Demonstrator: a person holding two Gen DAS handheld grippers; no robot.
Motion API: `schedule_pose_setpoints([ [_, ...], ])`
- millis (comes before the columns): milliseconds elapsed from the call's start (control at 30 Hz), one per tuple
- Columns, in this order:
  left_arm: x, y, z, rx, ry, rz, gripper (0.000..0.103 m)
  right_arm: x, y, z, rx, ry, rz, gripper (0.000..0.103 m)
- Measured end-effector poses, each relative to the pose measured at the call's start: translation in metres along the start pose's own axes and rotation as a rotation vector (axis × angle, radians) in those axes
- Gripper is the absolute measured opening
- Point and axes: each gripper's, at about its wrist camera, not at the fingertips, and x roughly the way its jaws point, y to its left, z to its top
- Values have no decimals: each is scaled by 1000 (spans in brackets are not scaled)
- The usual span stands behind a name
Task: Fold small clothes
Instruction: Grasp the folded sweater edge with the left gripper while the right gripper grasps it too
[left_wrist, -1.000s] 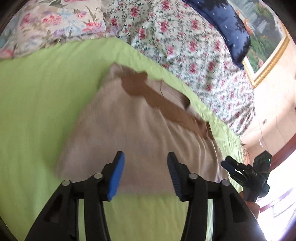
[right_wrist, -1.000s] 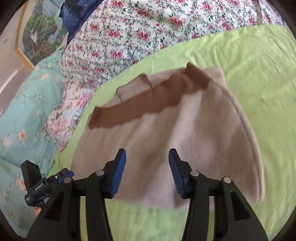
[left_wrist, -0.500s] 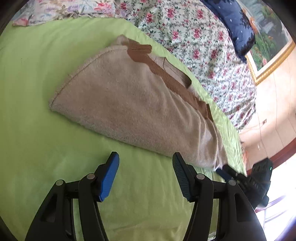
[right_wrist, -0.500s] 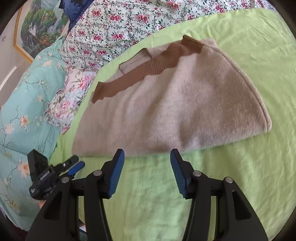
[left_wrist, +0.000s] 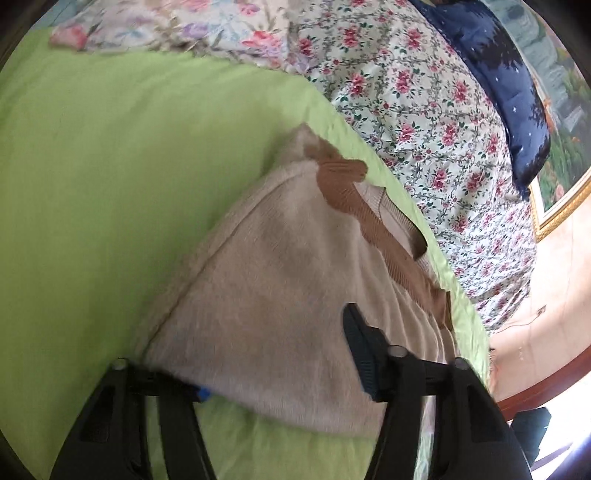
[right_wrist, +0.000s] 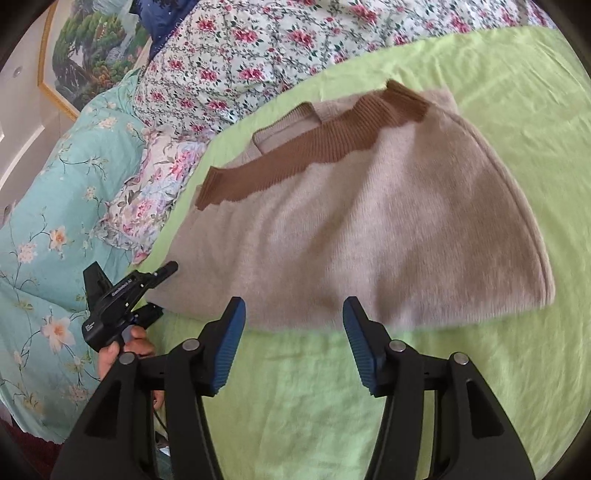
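Beige fuzzy knit sweater (right_wrist: 369, 236), folded, brown ribbed band (right_wrist: 314, 147) along its far edge, lies flat on the green sheet (right_wrist: 517, 110) near the floral bedding (right_wrist: 258, 55). Long axis runs left-right across the right wrist view, band away from the camera. Right claw (right_wrist: 293, 347) gapes wide just short of the near hem, not touching. Left claw (left_wrist: 275, 354) straddles the hem corner: one finger over the knit, the other probably under it, not yet clamped.

left fingers (left_wrist: 202, 394) half under sweater (left_wrist: 280, 306)
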Motion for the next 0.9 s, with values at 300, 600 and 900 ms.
schedule_pose_setpoints([
  [300,-19,-99,-3,313,-82,-63,9,-2,-33,61,55,-24,24,56],
  [600,29,-173,-61,534,70,-168,8,68,-8,119,66,150,288,76],
  [900,42,-173,-73,570,126,-175,8,168,30,159,43,307,354,44],
])
